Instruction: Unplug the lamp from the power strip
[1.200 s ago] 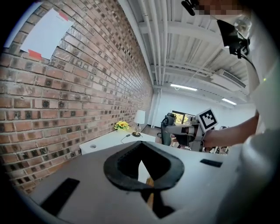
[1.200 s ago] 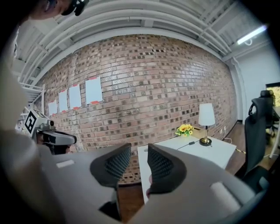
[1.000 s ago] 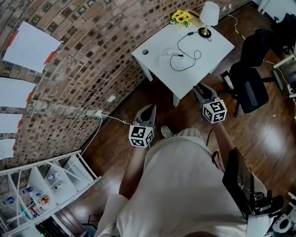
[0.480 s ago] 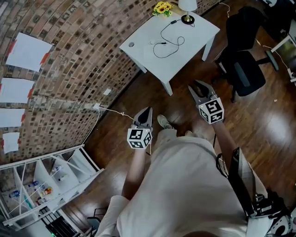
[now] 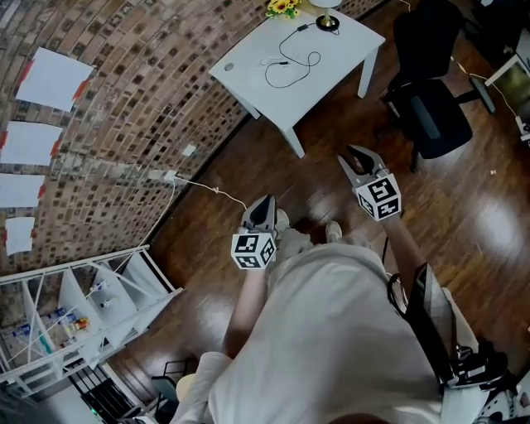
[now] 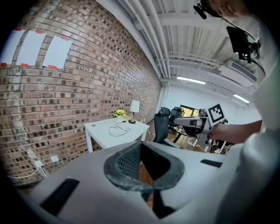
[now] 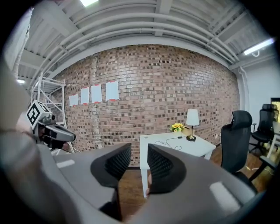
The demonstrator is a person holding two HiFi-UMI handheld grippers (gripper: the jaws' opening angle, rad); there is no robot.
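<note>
The lamp [image 5: 325, 12] stands at the far corner of the white table [image 5: 323, 70], cut by the top edge of the head view. Its black cable [image 5: 290, 65] loops across the tabletop to a small pale thing [image 5: 269, 60], too small to tell apart. Both grippers hang over the wooden floor, well short of the table. My left gripper [image 5: 264, 203] is shut and empty. My right gripper [image 5: 360, 156] is open with nothing between its fingers. The right gripper view shows the lamp [image 7: 191, 118] and the table [image 7: 199, 148] beyond my right gripper [image 7: 139, 149]. The left gripper view shows the lamp [image 6: 134, 107] far beyond my left gripper [image 6: 141, 145].
A black office chair [image 5: 426, 103] stands right of the table. Yellow flowers [image 5: 282, 7] sit beside the lamp. A brick wall runs along the left, with a wall socket and white cord [image 5: 171, 177] and taped papers [image 5: 51, 79]. A white shelf rack [image 5: 74, 319] stands at lower left.
The table and lamp have slid toward the top edge of the head view. The left gripper has sunk a little in the frame. Both grippers' jaws look the same as before.
</note>
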